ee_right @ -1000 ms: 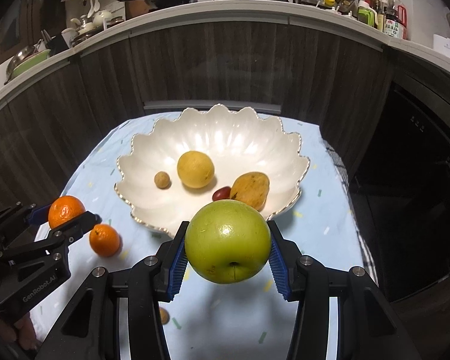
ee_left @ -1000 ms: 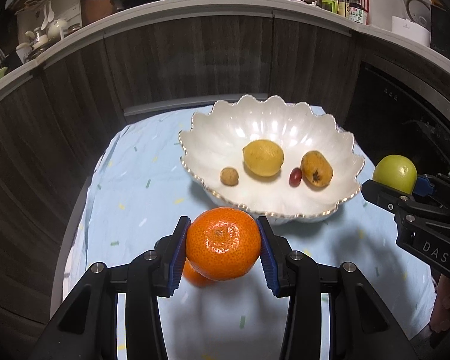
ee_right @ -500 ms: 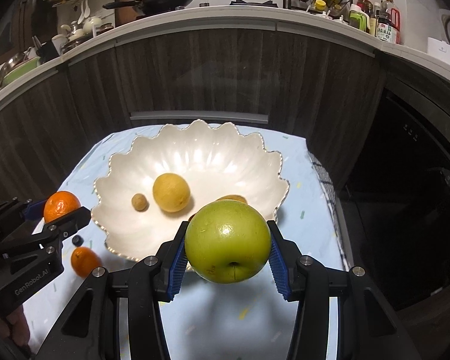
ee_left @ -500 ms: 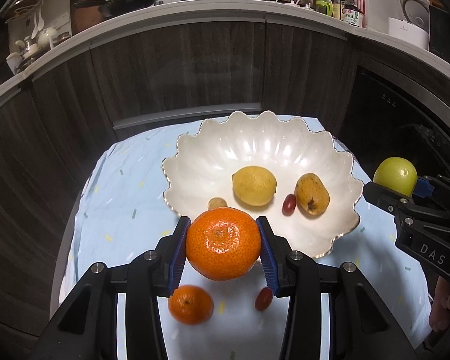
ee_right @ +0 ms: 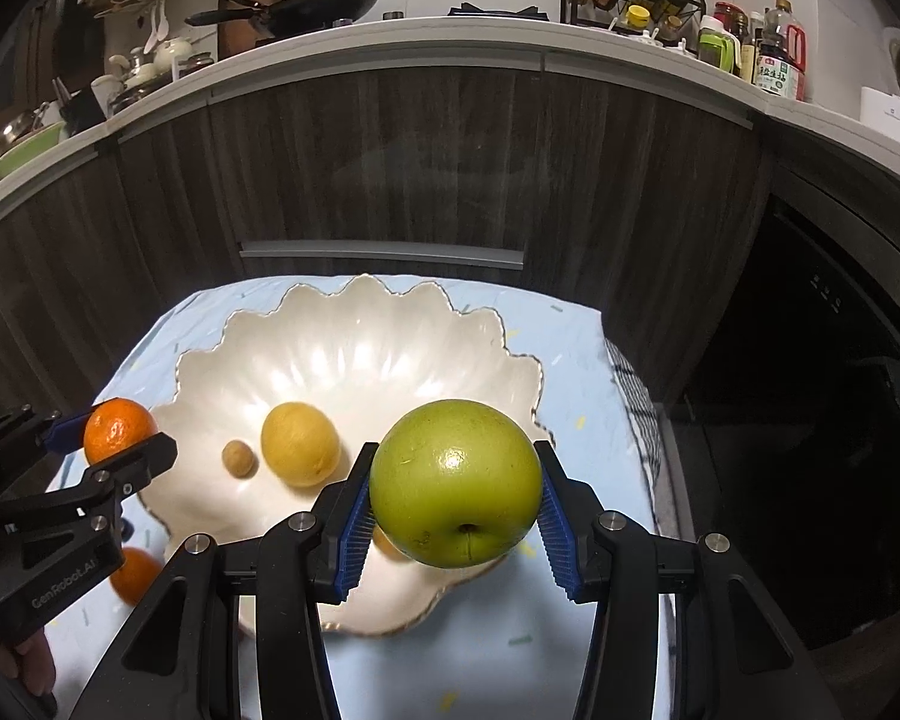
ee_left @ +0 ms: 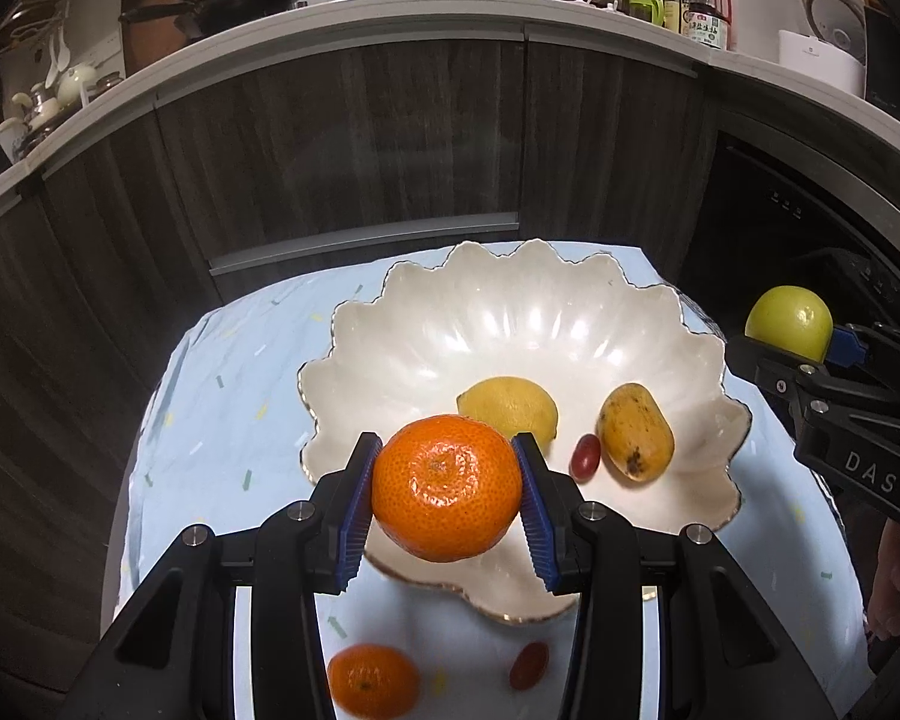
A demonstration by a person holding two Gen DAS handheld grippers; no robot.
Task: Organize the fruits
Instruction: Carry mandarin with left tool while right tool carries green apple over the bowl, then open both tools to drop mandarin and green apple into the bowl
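My left gripper (ee_left: 447, 489) is shut on an orange mandarin (ee_left: 447, 487), held above the near rim of the white scalloped bowl (ee_left: 510, 312). My right gripper (ee_right: 455, 507) is shut on a green apple (ee_right: 455, 483), above the bowl's (ee_right: 354, 324) near right rim. Inside the bowl lie a yellow lemon (ee_left: 513, 405), a spotted yellow mango (ee_left: 635, 439), a red grape (ee_left: 586, 455) and a small brown fruit (ee_right: 239, 459). Each gripper shows at the edge of the other's view: the right gripper (ee_left: 810, 354) with the apple, the left gripper (ee_right: 111, 438) with the mandarin.
On the pale blue cloth (ee_left: 228, 420) in front of the bowl lie a second mandarin (ee_left: 373, 681) and a loose red grape (ee_left: 529, 665). Dark wooden cabinets (ee_left: 390, 138) stand behind the small table. A dark appliance (ee_right: 840, 420) is at the right.
Both grippers have moved forward with their fruit, from short of the bowl to above its near rim. The second mandarin and the loose grape have come into sight below the left gripper.
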